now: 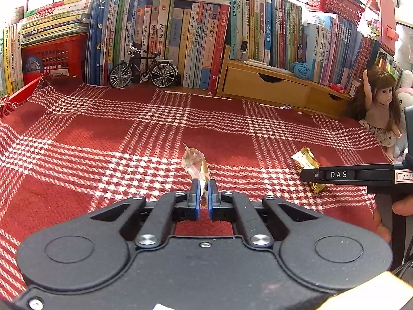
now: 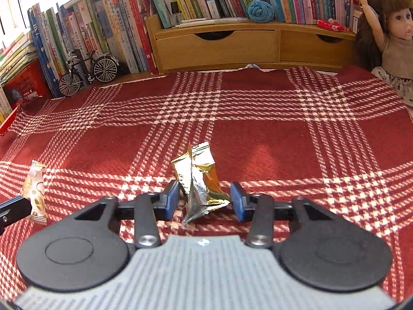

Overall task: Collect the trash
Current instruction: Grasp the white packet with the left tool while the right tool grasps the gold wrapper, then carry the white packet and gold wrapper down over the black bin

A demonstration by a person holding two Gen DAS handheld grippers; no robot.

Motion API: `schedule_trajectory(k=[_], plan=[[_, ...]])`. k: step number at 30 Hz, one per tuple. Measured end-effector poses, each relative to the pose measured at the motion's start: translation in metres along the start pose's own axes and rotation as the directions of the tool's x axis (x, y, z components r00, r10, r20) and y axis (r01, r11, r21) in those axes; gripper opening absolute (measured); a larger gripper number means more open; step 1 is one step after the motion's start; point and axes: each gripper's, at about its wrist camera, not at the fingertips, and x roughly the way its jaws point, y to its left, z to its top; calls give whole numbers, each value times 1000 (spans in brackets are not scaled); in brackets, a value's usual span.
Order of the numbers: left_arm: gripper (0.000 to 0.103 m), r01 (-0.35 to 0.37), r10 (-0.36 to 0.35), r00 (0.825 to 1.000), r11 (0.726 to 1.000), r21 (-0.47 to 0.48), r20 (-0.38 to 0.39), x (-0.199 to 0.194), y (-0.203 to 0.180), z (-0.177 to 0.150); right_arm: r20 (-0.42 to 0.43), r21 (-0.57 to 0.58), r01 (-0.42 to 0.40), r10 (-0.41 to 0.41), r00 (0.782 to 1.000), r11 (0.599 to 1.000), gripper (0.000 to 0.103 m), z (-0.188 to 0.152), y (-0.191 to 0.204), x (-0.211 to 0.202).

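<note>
Crumpled gold-and-silver foil wrapper (image 2: 200,180), long axis upright on the red-and-white plaid cloth (image 2: 258,118), stands between my right tongs' (image 2: 205,201) spread pads, untouched; pale translucent candy wrapper (image 1: 195,162), pointing forward and up, is pinched in my closed left tongs (image 1: 204,193).

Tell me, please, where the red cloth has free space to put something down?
The checked cloth is bare across its middle, between the gold wrapper and the wooden drawers. Crowded: the back edge, with books, toy bicycle and doll.
</note>
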Motion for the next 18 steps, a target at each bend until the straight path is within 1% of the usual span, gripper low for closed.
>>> schedule_trajectory(k=[1, 2, 4, 10, 18], plan=[[5, 1, -1, 1000, 1000, 2, 2, -3, 0, -1, 5, 2, -18, 18, 1000, 1000, 40, -2, 0, -5], [5, 4, -4, 1000, 1000, 6, 4, -6, 0, -3, 7, 5, -23, 23, 1000, 1000, 33, -3, 1, -10], [5, 13, -13, 1000, 1000, 10, 6, -12, -1, -5, 20, 9, -25, 25, 999, 1000, 34, -7, 3, -21], [5, 41, -42, 999, 999, 28, 20, -41, -7, -12, 62, -27, -81, 82, 995, 996, 33, -17, 11, -65], [5, 93, -96, 995, 994, 62, 38, -94, -14, -28, 96, -61, -143, 149, 984, 988, 33, -46, 22, -127]])
